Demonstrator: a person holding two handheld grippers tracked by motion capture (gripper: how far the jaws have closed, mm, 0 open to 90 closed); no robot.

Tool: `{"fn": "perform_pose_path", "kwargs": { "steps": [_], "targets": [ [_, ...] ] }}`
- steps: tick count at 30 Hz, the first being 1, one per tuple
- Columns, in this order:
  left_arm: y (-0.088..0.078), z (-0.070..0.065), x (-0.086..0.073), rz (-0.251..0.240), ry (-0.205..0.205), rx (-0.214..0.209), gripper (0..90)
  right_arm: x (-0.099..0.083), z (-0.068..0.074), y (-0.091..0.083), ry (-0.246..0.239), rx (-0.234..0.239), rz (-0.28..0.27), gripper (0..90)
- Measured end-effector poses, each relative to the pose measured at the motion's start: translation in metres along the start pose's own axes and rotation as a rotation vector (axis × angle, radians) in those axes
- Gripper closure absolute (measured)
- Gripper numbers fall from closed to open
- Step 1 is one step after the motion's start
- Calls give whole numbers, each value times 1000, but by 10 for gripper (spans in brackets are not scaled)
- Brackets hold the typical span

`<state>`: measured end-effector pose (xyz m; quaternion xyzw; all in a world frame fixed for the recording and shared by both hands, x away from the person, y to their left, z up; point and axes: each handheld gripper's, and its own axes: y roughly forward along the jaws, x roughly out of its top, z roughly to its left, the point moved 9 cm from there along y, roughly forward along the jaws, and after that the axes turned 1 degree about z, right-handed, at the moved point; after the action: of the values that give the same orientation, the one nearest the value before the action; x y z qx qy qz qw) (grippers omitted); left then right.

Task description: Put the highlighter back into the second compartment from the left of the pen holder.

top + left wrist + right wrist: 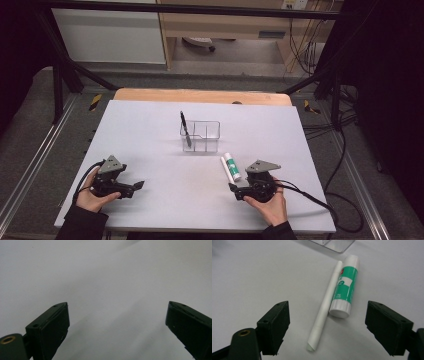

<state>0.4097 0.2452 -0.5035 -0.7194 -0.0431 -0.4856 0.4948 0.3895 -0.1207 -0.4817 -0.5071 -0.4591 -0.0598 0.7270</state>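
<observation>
A green and white glue stick [344, 285] lies on the white table beside a thin rolled paper tube [325, 307]. Both reach in between the jaws of my right gripper [327, 312], which is open with neither pad touching them. From above, the glue stick [233, 169] and paper tube [224, 164] lie just ahead of my right gripper [236, 186]. A clear plastic organiser [205, 136] holds a black pen [185, 129] leaning in its left compartment. My left gripper [139, 186] rests at the front left, open [117, 307] over bare table.
The white tabletop [150, 130] sits on a wooden board, inside a black frame. Cables trail off the right edge [345, 200]. A corner of the clear organiser [334, 245] stands beyond the glue stick in the right gripper view.
</observation>
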Motion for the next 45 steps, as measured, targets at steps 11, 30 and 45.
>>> {"fn": "perform_pose_path", "kwargs": {
  "steps": [11, 30, 45],
  "targets": [
    [1, 0, 0, 3, 1, 1, 53, -11, 7, 5, 26, -23, 21, 434],
    [2, -1, -1, 7, 1, 1, 53, -19, 9, 24, 81, -63, 40, 697],
    [0, -2, 0, 2, 3, 1, 53, -22, 11, 26, 107, -76, 36, 789]
  ]
}}
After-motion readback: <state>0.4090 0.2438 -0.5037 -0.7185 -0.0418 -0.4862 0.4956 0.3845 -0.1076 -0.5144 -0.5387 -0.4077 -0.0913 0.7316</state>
